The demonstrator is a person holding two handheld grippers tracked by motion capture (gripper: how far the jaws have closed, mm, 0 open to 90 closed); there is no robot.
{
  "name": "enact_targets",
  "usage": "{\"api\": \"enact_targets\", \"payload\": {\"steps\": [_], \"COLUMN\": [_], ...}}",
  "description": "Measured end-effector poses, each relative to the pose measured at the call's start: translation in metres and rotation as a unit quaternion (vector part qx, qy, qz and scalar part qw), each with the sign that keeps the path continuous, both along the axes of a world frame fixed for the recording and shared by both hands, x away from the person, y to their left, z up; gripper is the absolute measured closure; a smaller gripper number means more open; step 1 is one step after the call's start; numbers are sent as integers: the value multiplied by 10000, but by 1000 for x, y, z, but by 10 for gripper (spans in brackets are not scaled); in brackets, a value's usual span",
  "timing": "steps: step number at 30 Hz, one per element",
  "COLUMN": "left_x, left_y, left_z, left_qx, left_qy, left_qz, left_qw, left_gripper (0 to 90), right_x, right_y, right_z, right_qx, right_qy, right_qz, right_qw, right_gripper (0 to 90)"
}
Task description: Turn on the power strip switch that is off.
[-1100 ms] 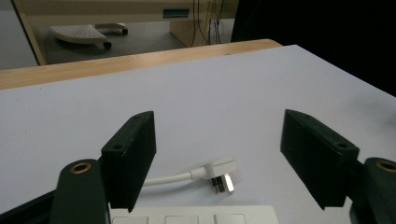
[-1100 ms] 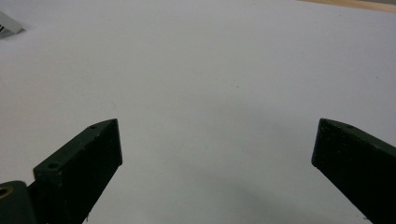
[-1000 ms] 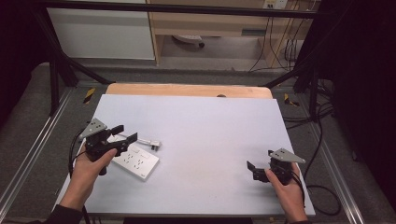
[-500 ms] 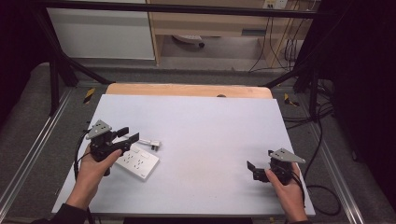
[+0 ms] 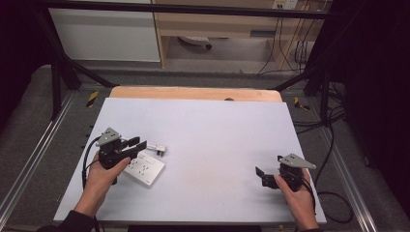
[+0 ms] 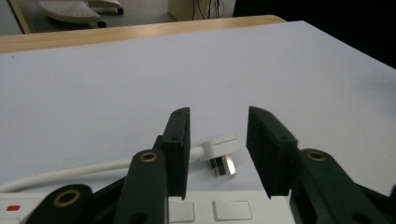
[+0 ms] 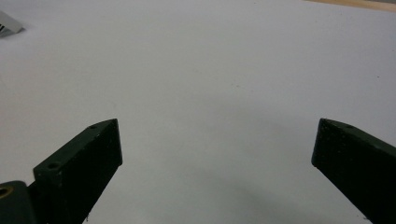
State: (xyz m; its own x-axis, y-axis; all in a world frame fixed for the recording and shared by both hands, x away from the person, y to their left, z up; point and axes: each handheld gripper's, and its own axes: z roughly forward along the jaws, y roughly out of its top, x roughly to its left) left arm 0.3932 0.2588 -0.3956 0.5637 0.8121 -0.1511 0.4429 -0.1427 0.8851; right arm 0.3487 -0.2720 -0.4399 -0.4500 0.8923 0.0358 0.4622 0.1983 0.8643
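Left gripper (image 6: pixel 218 154) hovers over the power strip (image 5: pixel 144 168), jaws just closing toward the white plug (image 6: pixel 223 151), nothing pinched yet. Right gripper (image 5: pixel 263 177) rests near right, spread wide, out of the way.

White rectangular plastic power strip (image 5: pixel 143 167) lying flat near the table's left front, sockets up, white plug (image 6: pixel 223 151) with metal prongs just beyond it, seemingly on its side, cable trailing left.

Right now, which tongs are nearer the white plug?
Left. The left tongs hover just short of the white plug, jaws closing with nothing gripped. The right tongs sit open far across the table.
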Motion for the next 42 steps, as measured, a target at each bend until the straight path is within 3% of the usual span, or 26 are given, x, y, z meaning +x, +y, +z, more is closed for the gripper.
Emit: {"api": "enact_targets", "payload": {"steps": [15, 24, 33, 42], "left_x": [4, 7, 3, 0], "left_y": [-4, -8, -9, -11], "left_z": [-12, -21, -23, -28], "left_qx": [167, 326, 322, 462], "left_qy": [140, 311, 377, 423], "left_qz": [-116, -202, -293, -389], "left_qw": [9997, 9988, 9983, 9973], "left_gripper": [744, 784, 809, 819], "right_x": [0, 1, 1, 0], "right_y": [0, 0, 0, -1], "right_z": [0, 0, 0, 0], "right_qx": [0, 19, 18, 20], "right_qy": [10, 39, 31, 44], "right_qz": [-1, -1, 2, 12], "right_qw": [10000, 10000, 10000, 10000], "right_gripper": [22, 22, 22, 22]}}
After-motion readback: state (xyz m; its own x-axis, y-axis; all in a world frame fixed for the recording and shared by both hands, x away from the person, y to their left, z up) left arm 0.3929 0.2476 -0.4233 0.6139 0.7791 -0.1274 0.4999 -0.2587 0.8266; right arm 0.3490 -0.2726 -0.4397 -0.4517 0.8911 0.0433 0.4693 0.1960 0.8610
